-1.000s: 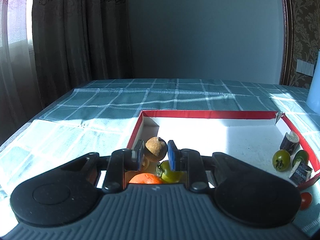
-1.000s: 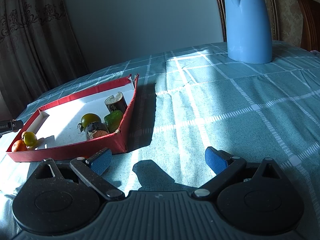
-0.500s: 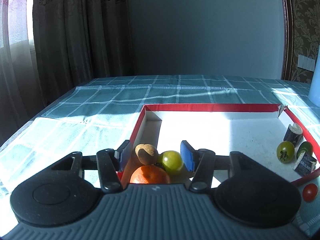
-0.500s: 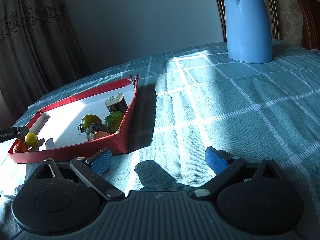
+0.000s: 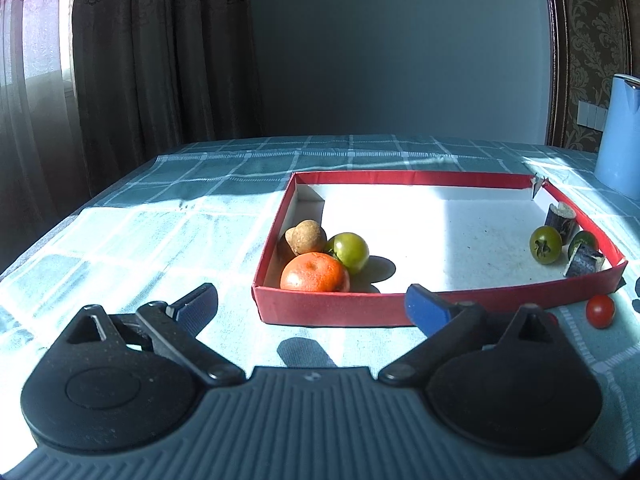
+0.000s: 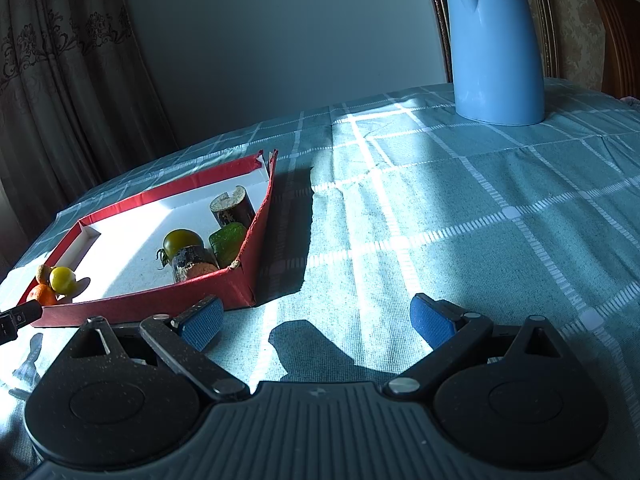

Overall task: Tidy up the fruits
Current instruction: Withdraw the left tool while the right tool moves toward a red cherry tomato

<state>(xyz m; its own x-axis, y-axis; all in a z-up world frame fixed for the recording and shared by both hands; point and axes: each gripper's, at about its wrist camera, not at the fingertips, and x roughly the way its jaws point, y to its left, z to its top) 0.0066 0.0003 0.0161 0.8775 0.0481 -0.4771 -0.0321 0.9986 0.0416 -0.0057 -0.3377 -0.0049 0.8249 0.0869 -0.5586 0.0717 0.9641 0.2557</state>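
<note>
A red box with a white floor (image 5: 320, 310) lies on the checked cloth. In its near left corner a brown round fruit (image 5: 306, 236), a yellow-green tomato (image 5: 351, 251) and an orange mandarin (image 5: 314, 274) sit together. My left gripper (image 5: 308, 302) hangs just outside the front wall, its jaws opening wide with nothing between them. At the box's right end lie a dark green tomato (image 5: 545, 245), two dark cane pieces (image 5: 560, 218) and a green piece (image 5: 582, 238). A red cherry tomato (image 5: 600, 311) rests on the cloth outside. My right gripper (image 6: 316, 314) is open over bare cloth, right of the box (image 6: 160, 300).
A tall blue kettle (image 6: 496, 48) stands at the far right of the table. Dark curtains hang behind the table's left edge. One finger of the left gripper shows at the left border of the right wrist view, near the box's corner.
The left gripper let go of the brown fruit, opened wide and drew back out of the box. The fruit now lies beside the tomato and mandarin. The right gripper has not moved.
</note>
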